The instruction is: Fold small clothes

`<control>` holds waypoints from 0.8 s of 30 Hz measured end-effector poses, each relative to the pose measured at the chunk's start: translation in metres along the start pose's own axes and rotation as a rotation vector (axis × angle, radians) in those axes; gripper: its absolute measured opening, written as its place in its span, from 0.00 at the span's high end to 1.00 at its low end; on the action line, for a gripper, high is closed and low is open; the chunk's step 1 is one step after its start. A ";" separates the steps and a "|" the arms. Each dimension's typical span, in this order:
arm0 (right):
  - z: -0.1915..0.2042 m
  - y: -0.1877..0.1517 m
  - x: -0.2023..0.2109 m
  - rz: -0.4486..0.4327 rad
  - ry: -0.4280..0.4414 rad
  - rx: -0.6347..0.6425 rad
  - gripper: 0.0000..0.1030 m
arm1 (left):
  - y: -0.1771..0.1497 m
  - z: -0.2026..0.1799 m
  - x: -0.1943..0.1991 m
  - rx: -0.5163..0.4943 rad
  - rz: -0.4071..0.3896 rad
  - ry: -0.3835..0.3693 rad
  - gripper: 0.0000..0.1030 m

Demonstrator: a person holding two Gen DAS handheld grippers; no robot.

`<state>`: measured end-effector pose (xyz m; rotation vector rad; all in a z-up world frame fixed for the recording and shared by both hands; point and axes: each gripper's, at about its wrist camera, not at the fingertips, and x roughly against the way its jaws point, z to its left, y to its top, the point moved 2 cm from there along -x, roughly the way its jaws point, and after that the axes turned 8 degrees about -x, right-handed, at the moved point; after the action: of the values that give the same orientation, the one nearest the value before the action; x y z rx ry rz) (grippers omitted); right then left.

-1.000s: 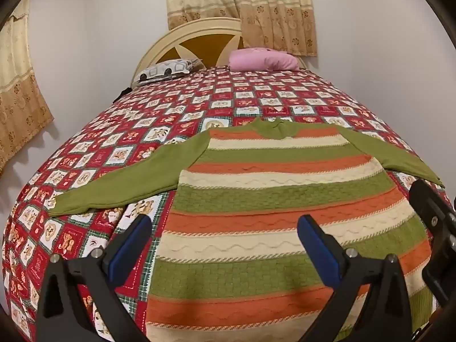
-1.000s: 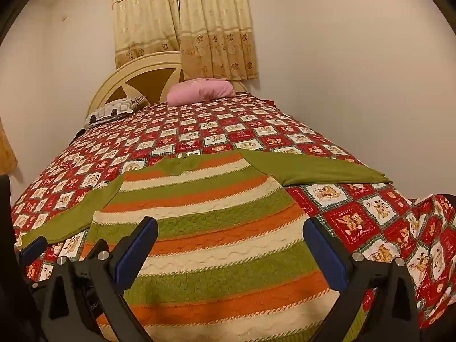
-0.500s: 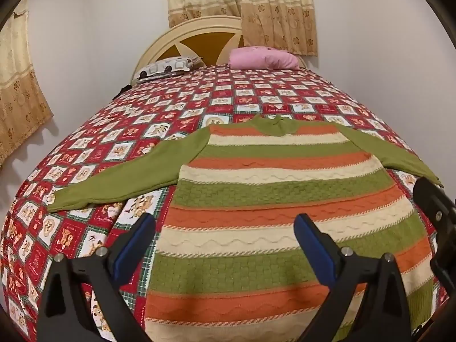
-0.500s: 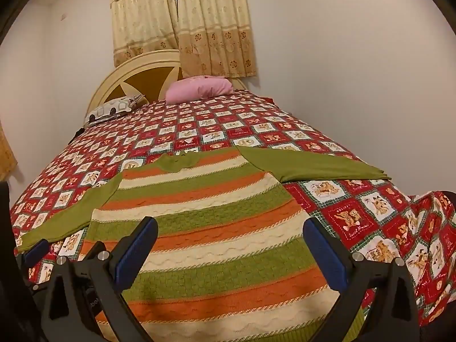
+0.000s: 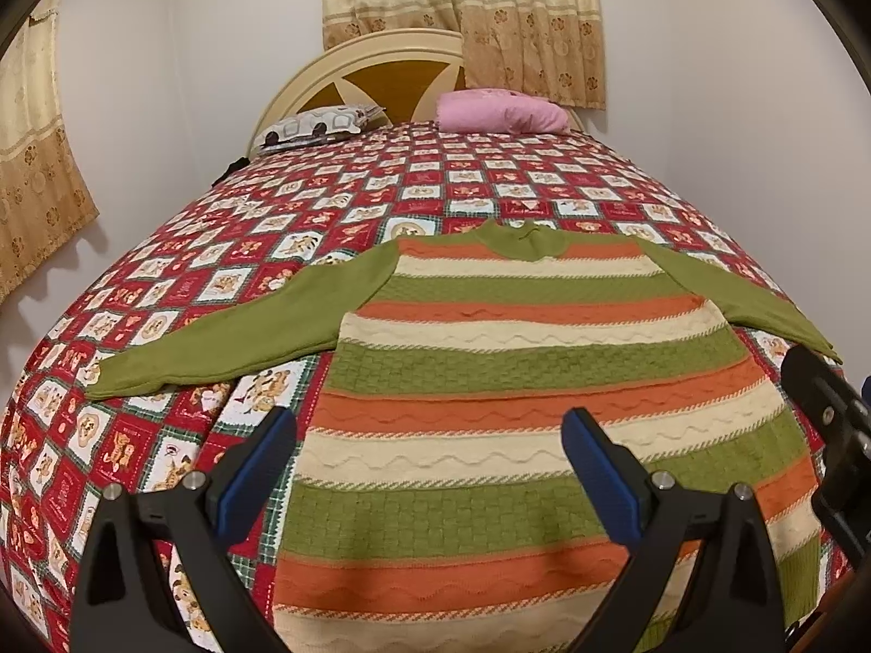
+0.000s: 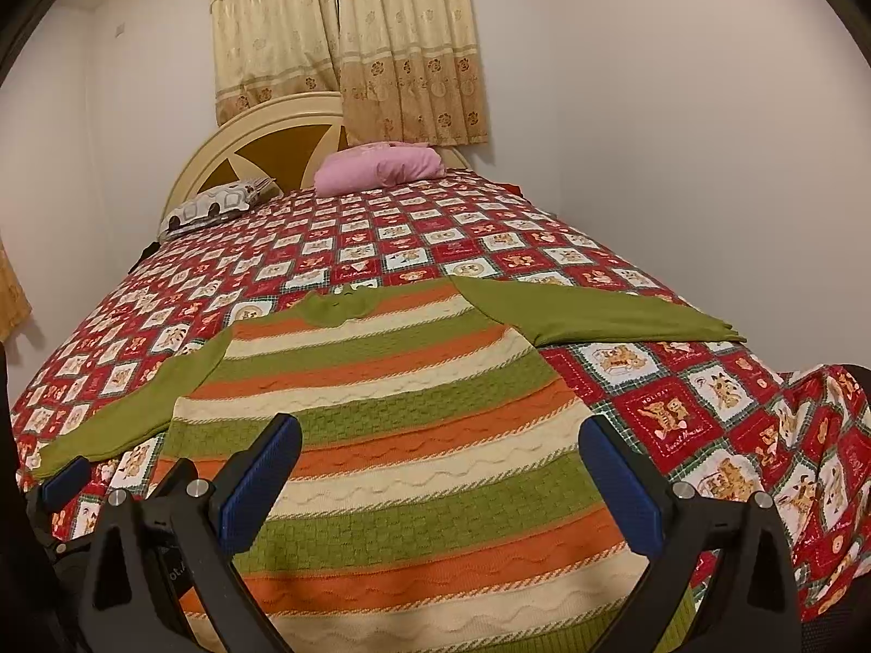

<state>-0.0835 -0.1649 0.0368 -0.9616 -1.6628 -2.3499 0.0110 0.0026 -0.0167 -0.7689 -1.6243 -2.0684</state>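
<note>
A striped sweater point(image 5: 522, 381) in green, orange and cream lies flat on the bed, collar toward the headboard, both green sleeves spread out to the sides. It also shows in the right wrist view point(image 6: 392, 435). My left gripper point(image 5: 430, 435) is open and empty, hovering over the sweater's lower left part. My right gripper point(image 6: 441, 451) is open and empty over the sweater's lower right part. The right gripper's body shows at the right edge of the left wrist view point(image 5: 827, 435). The left sleeve point(image 5: 228, 337) and the right sleeve point(image 6: 599, 315) lie on the quilt.
The bed has a red patchwork quilt point(image 5: 326, 217). A pink pillow point(image 5: 501, 111) and a patterned pillow point(image 5: 316, 125) lie by the cream headboard point(image 5: 381, 65). White walls stand close on the right. Curtains hang behind the bed and at the left.
Both grippers have risen and tilted slightly, so the sweater sits a bit lower in both views. The sweater has not moved and both grippers stay open.
</note>
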 end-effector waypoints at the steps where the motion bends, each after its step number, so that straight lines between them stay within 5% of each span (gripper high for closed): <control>1: 0.000 0.000 0.000 0.001 -0.001 -0.001 0.01 | 0.000 0.000 0.000 -0.001 -0.001 0.000 0.03; 24: 0.002 -0.001 0.000 0.007 -0.002 -0.002 0.01 | -0.003 -0.002 0.000 0.000 0.007 -0.001 0.03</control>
<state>-0.0830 -0.1631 0.0359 -0.9691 -1.6549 -2.3475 0.0085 0.0014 -0.0192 -0.7750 -1.6204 -2.0636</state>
